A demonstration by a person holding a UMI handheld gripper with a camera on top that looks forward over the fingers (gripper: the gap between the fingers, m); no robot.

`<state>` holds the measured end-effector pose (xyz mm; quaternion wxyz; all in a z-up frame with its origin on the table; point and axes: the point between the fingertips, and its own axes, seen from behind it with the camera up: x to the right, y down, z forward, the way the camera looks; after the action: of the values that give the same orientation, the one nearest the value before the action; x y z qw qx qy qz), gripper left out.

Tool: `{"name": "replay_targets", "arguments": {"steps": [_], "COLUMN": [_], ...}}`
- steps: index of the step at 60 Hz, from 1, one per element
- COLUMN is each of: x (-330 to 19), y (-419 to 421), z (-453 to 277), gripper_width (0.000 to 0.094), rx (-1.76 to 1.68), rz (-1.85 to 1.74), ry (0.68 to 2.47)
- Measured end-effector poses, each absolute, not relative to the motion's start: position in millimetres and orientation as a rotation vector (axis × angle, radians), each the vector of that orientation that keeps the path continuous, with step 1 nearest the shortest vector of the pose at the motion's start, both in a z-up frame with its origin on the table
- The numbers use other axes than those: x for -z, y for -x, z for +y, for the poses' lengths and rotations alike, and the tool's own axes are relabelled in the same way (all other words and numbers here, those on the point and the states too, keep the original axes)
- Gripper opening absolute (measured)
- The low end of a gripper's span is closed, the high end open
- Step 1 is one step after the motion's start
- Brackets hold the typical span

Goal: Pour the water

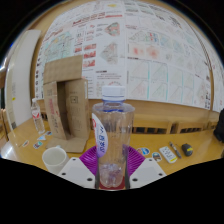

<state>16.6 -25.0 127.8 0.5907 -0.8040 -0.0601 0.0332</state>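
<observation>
While the wooden table [150,112] carries the scattered items, the clear plastic water bottle [112,140] stands upright between the gripper [112,176] fingers, cap on, label facing left. Pads [91,158]: purple, flanking the bottle base; whether they press it cannot be told. White cup [54,157]: just left of the fingers, near the table edge, likely the pour target. Cardboard box [62,95]: beyond, against the poster-covered wall [130,40]. Small objects [172,153]: right of the bottle, unidentified. Risk, judged: the smooth bottle slipping if loosely held; a capped bottle yielding no water; tilting leftward knocking the light cup.
</observation>
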Motion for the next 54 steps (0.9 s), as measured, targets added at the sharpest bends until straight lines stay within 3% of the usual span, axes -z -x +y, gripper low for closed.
{"name": "replay_targets", "arguments": {"steps": [10,18,23,30,36,39,42,54], "x": [-88.2,-90.1,-90.3,-83.6,-69.1,-70.9,-76.8,-113.5], "y": [-19.2,-18.0,-19.1,-20.3,-21.8,-22.2,-24.9,-16.1], "z": [-21.0,-24.4,-24.2,-24.0,-39.9,-51.6,-66.4,-159.6], "gripper_width": [0.0333,0.0338,0.0393,0.0532,0.0872,0.0823,0.0863,0.0855], "rx": [-0.084,-0.070,-0.066,-0.044,-0.040,-0.040,-0.021,0.045], "rz": [-0.125,-0.142,-0.122,-0.125,-0.106,-0.079,-0.051,-0.002], "ry": [1.914,1.864,1.872,1.926,2.041,2.059,2.075,2.113]}}
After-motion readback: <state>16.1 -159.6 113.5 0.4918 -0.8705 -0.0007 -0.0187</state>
